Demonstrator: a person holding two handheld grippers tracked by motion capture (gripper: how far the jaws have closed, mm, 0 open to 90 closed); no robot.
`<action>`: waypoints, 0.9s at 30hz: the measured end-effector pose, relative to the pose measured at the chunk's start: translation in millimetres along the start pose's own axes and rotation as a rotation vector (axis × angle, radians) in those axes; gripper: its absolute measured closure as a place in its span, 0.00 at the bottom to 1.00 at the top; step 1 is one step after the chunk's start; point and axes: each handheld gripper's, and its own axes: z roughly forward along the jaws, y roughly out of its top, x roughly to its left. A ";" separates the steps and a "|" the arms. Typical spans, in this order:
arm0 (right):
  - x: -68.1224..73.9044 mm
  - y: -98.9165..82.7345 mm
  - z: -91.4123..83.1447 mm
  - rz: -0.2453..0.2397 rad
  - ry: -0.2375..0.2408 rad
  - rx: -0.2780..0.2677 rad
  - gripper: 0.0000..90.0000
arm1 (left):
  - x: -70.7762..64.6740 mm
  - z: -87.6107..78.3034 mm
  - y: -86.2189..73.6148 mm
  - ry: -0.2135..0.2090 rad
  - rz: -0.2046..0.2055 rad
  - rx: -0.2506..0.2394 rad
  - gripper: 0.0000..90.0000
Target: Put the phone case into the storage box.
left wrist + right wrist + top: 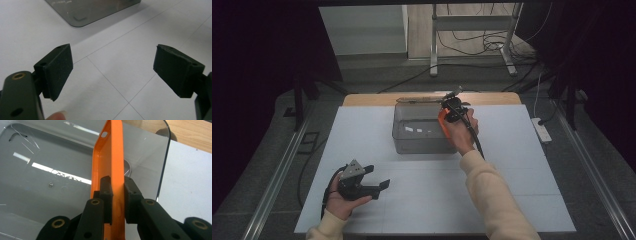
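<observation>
An orange phone case [110, 165] stands on edge between the black pads of my right gripper [117, 200], which is shut on it over the right side of a clear plastic box [45, 185]. In the high view the orange phone case [442, 121] shows at the box's [412, 142] right rim, under my right gripper [451, 111]. My left gripper [379, 178] rests low on the white table [512, 165] at the front left, open, with nothing between its pads [58, 70]. A corner of the clear box [82, 15] lies ahead of the left gripper [113, 71].
A strip of bare wood [492, 98] runs along the table's far edge behind the box. Metal rails [274, 180] flank the table on both sides. A power strip [542, 130] lies on the floor at the right, and cables trail beneath a metal stand [472, 30] beyond.
</observation>
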 end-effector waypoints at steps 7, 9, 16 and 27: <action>0.1 -0.1 0.8 0.000 -0.004 0.002 0.88 | -0.1 0.0 0.0 0.000 0.001 0.000 0.18; 0.5 -0.2 1.2 -0.002 -0.006 0.004 0.88 | -0.1 0.0 0.0 0.000 0.001 0.000 0.18; 2.5 -0.4 2.3 -0.015 -0.025 0.002 0.88 | 0.1 0.0 0.0 0.000 0.001 0.001 0.18; 2.5 -0.3 2.2 -0.020 -0.023 0.015 0.88 | 0.0 0.1 0.0 -0.001 0.001 0.001 0.18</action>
